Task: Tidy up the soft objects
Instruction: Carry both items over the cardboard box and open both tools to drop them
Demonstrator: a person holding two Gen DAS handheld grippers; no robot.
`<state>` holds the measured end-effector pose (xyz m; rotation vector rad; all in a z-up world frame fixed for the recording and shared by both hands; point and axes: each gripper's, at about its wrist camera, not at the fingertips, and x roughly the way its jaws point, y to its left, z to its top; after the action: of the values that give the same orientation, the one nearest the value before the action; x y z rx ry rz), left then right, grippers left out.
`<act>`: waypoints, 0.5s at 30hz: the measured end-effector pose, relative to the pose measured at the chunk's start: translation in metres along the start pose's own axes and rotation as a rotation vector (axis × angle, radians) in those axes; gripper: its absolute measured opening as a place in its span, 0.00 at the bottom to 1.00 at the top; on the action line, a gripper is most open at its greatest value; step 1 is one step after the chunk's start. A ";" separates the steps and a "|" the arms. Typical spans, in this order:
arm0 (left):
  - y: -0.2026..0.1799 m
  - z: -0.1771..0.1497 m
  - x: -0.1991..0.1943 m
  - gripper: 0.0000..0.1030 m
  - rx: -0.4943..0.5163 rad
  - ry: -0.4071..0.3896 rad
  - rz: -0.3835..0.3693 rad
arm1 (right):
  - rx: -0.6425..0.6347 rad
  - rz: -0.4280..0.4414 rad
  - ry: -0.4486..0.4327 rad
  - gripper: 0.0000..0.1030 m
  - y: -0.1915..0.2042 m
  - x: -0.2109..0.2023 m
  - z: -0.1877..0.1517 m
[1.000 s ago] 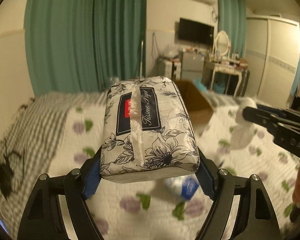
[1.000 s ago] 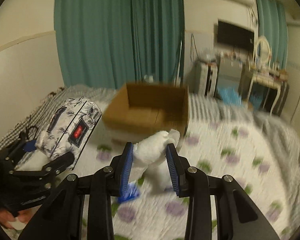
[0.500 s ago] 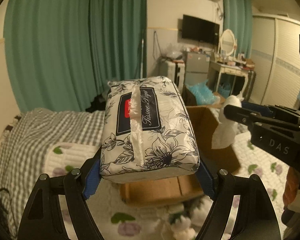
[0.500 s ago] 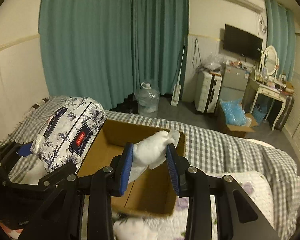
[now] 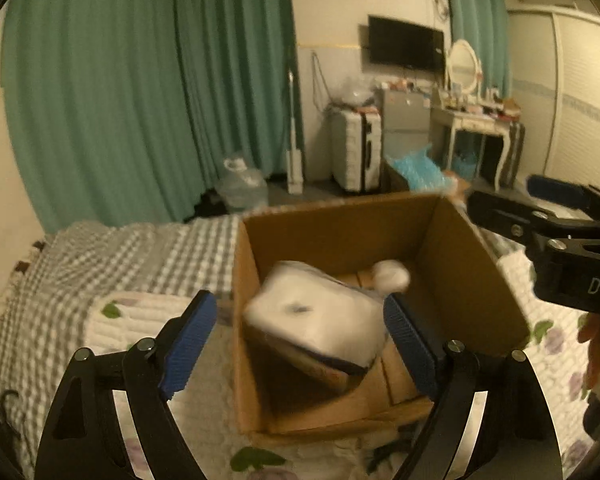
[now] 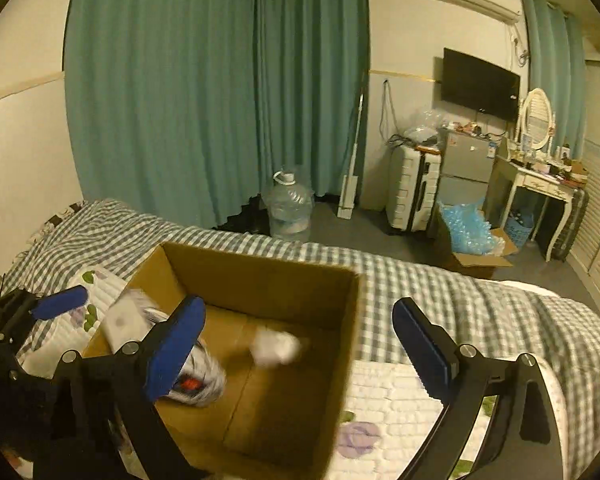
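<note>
An open cardboard box (image 5: 476,280) stands on the bed; it also shows in the right wrist view (image 6: 340,360). The floral tissue pack (image 5: 320,316) is blurred, tilted inside the box, free of my open left gripper (image 5: 300,344). The pack also shows in the right wrist view (image 6: 204,380). A white soft wad (image 6: 276,348) lies blurred in the box, below my open, empty right gripper (image 6: 296,344). The wad also shows in the left wrist view (image 5: 390,276). The right gripper (image 5: 540,216) also reaches in from the right of the left wrist view.
The bed has a grey checked blanket (image 6: 440,292) and a white flowered quilt (image 6: 384,396). Beyond the bed are teal curtains (image 6: 220,92), a water jug (image 6: 288,208), a suitcase (image 6: 412,192) and a dressing table (image 6: 540,184).
Both grippers have opened over the box. The tissue pack has left the left gripper and the white wad has left the right gripper; both have dropped into the box.
</note>
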<state>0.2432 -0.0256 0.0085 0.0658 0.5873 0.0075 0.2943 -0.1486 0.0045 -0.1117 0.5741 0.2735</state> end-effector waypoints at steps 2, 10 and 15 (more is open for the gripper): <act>0.002 0.006 -0.026 0.84 -0.017 -0.043 0.004 | 0.001 -0.011 -0.019 0.92 -0.003 -0.024 0.006; 0.009 0.022 -0.139 0.84 -0.068 -0.160 0.030 | -0.037 -0.010 -0.116 0.98 -0.008 -0.150 0.030; 0.006 -0.001 -0.180 0.85 -0.077 -0.151 0.074 | -0.128 -0.005 -0.129 0.99 0.013 -0.208 0.023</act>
<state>0.0928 -0.0241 0.1072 0.0131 0.4332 0.0962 0.1354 -0.1783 0.1380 -0.2176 0.4283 0.3101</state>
